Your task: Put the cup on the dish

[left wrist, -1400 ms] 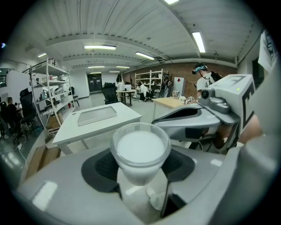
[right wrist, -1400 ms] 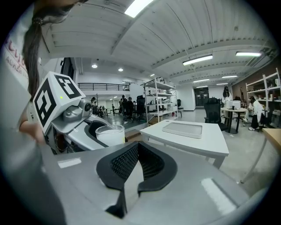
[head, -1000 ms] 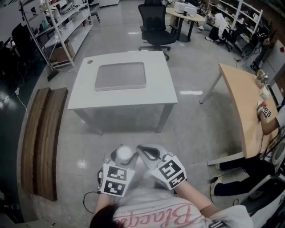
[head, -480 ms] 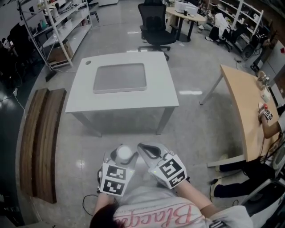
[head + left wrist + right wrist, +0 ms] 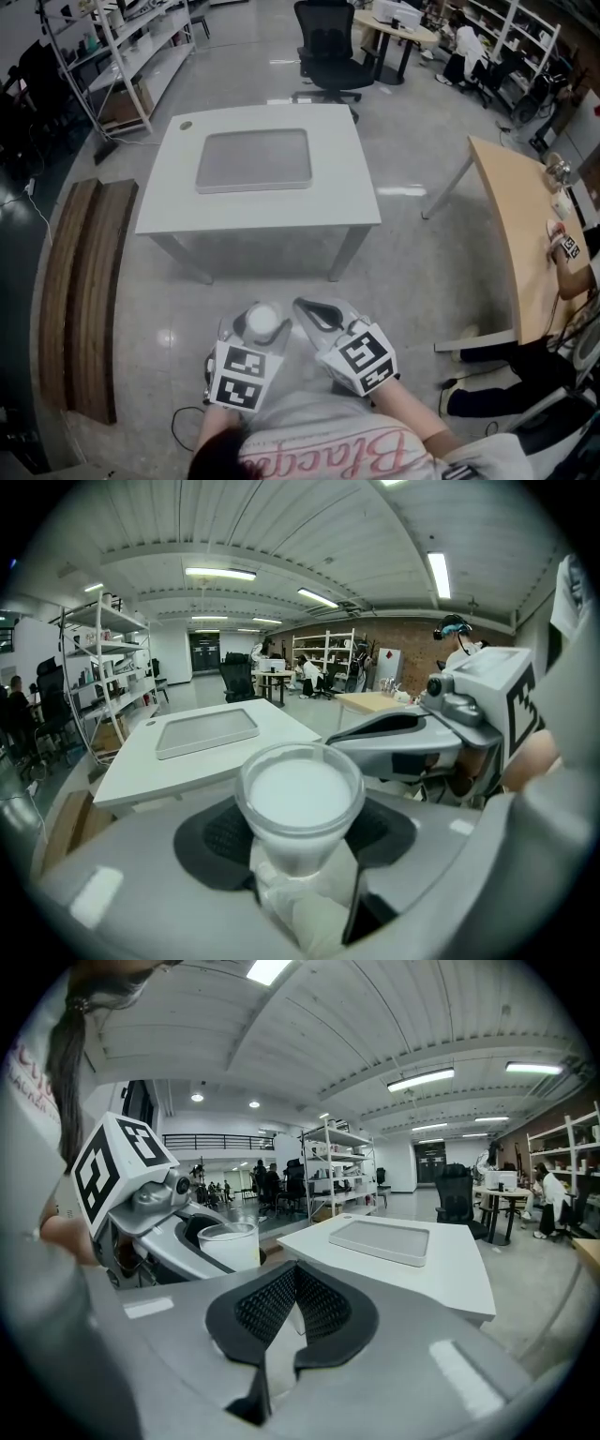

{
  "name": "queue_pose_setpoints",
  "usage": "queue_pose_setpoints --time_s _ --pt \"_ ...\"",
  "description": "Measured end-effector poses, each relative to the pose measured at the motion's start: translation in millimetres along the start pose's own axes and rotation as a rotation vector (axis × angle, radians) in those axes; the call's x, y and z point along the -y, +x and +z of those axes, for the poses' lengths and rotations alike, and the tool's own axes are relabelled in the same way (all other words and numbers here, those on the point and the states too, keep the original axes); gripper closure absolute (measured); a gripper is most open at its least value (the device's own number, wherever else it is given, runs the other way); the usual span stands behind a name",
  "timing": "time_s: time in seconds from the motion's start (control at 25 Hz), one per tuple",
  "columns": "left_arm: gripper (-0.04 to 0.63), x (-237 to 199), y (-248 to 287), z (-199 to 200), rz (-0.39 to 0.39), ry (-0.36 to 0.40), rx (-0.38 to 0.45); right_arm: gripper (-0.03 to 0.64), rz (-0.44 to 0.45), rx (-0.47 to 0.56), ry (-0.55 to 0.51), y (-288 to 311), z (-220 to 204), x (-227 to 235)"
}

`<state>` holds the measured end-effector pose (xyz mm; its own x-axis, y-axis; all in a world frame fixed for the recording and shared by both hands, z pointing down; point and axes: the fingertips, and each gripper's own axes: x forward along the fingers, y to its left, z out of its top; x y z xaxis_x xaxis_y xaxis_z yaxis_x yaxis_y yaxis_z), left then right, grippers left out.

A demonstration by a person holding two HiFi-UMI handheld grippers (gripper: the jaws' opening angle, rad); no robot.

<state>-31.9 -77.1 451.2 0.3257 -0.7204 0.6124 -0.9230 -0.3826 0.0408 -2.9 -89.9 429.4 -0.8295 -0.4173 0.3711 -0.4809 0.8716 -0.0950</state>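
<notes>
A white cup (image 5: pixel 262 322) is upright between the jaws of my left gripper (image 5: pixel 255 317), low in the head view near my body. In the left gripper view the cup (image 5: pixel 300 794) fills the middle, both dark pads of the left gripper (image 5: pixel 298 832) pressed to its sides. My right gripper (image 5: pixel 306 309) is just right of it, shut with nothing in it; its pads (image 5: pixel 319 1305) meet in the right gripper view. The dish, a flat grey tray (image 5: pixel 253 159), lies on the white table (image 5: pixel 349 192) ahead, well beyond both grippers. The tray (image 5: pixel 380 1239) holds nothing.
A black office chair (image 5: pixel 325 47) stands behind the table. Wooden planks (image 5: pixel 84 291) lie on the floor at left, metal shelves (image 5: pixel 122 47) at the back left. At the right, a wooden table (image 5: pixel 516 216) with a seated person (image 5: pixel 525 361) beside it. Grey floor separates me from the white table.
Both grippers have edged slightly towards the white table, which sits a little lower in the head view. The cup remains in the left gripper; the right stays shut.
</notes>
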Motion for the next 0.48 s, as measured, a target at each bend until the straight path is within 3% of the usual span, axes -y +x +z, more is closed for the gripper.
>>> queue_pose_setpoints --time_s 0.48 --pt "0.339 -42 38 22 0.017 0.034 0.003 0.615 -0.005 0.011 -0.027 35 23 29"
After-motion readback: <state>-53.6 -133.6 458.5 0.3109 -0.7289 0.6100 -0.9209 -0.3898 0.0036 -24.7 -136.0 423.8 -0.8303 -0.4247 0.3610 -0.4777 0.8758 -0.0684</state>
